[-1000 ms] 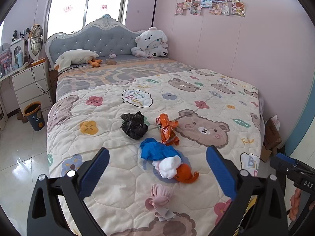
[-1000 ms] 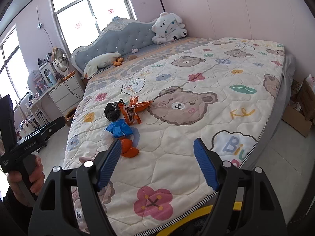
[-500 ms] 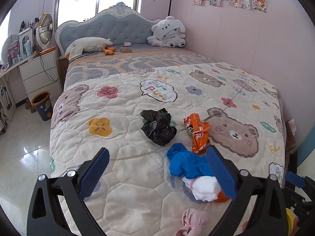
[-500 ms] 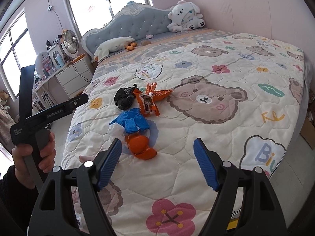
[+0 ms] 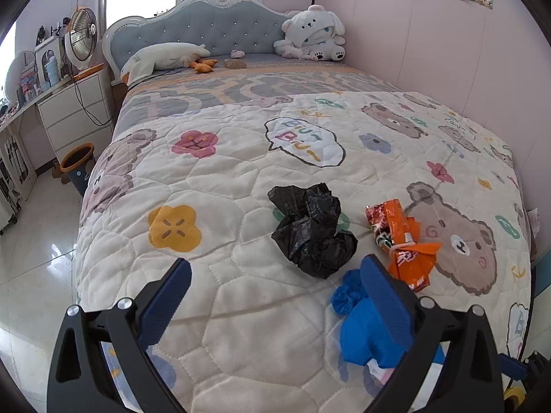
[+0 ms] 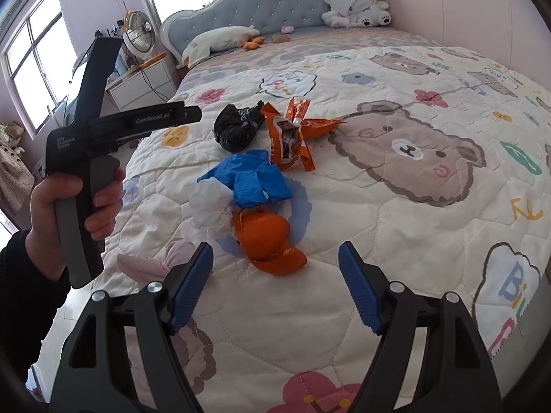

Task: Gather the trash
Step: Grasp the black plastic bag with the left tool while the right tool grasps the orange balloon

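Note:
Trash lies in a cluster on the bear-print quilt (image 5: 241, 158). It holds a crumpled black bag (image 5: 311, 230) (image 6: 236, 127), an orange snack wrapper (image 5: 401, 241) (image 6: 292, 134), a blue bag (image 5: 365, 327) (image 6: 251, 180), a white bag (image 6: 210, 206), an orange bag (image 6: 267, 241) and a pink bundle (image 6: 155, 265). My left gripper (image 5: 277, 296) is open over bare quilt, with the black bag just ahead and the blue bag behind its right finger. My right gripper (image 6: 275, 289) is open, just short of the orange bag. Neither holds anything.
A hand (image 6: 69, 199) holds the left gripper's handle at the bed's left side. A small bin (image 5: 77, 168) stands on the tiled floor by a white nightstand (image 5: 74, 113). Plush toys (image 5: 313, 38) and a pillow (image 5: 162, 60) lie at the headboard. A pink wall runs along the right.
Both grippers have come down and closer to the trash, which now looks larger. In the left wrist view the pile has slid to the lower right. Both pairs of jaws stand as wide as before.

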Motion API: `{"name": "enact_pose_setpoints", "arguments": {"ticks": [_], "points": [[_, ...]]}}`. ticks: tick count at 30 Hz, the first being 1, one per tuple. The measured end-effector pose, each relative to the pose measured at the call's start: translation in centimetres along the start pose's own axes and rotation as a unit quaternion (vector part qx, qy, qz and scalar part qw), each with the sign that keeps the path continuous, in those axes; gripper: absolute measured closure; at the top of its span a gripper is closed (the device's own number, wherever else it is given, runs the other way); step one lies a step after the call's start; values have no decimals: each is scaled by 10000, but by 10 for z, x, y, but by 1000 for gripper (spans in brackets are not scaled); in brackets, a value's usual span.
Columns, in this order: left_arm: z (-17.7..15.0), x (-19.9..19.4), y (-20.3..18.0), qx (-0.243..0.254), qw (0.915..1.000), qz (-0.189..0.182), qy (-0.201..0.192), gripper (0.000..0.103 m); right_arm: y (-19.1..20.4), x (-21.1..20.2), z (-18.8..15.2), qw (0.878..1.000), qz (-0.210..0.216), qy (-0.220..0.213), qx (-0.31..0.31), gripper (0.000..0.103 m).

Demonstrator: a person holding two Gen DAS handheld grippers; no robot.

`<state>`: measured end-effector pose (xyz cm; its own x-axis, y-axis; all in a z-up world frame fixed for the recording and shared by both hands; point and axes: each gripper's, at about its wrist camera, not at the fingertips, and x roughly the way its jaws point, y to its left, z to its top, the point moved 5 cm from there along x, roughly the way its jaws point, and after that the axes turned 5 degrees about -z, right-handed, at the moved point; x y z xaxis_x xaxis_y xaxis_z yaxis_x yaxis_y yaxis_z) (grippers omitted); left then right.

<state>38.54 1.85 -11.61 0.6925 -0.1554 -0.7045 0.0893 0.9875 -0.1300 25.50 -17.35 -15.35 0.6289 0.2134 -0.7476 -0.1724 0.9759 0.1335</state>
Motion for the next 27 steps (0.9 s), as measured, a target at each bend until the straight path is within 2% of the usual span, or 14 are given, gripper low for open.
{"name": "enact_pose_setpoints", "arguments": {"ticks": [12,22,27], "points": [[3,59,5,-116,9990,19,433,8,11,46,-2,9989,77,416,-210,31],[16,90,5,-148,9987,1,480,8,18,66,1,9980,-25,464,-433,31],[15,103,1,-151,9985,-101,525,10,20,74,4,9977,-37,471,-484,36]]}}
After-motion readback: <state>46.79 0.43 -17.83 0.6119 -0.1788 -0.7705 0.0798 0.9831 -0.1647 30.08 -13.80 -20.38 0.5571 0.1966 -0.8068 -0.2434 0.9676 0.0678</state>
